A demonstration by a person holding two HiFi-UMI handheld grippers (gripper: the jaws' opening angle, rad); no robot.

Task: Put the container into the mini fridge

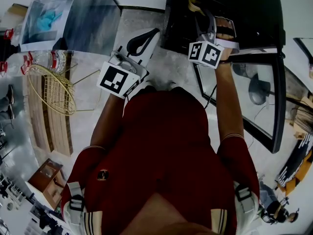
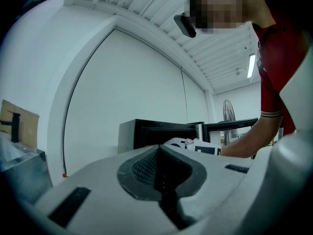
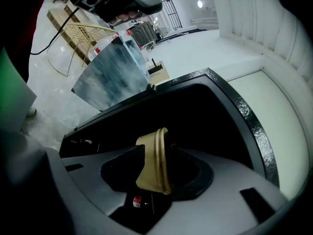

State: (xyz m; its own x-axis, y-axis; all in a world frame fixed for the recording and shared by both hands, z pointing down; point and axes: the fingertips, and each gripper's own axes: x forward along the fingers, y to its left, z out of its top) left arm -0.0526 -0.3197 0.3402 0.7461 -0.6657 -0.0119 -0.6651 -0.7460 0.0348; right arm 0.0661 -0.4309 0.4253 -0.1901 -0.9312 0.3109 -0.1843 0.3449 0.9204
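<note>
container (image 3: 154, 160) at mini fridge (image 3: 244, 112) opening, wire basket (image 1: 51, 94) far left

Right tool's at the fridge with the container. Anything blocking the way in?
Nothing visible. The container sits between the right tool's jaws at the mini fridge's open mouth, with the door swung aside. The cavity ahead is dark, but no item shows in it.

Left hand-held gripper (image 2: 159, 151) level, closed; right hand-held gripper (image 3: 159, 153) dipped, jaws apart.
</note>
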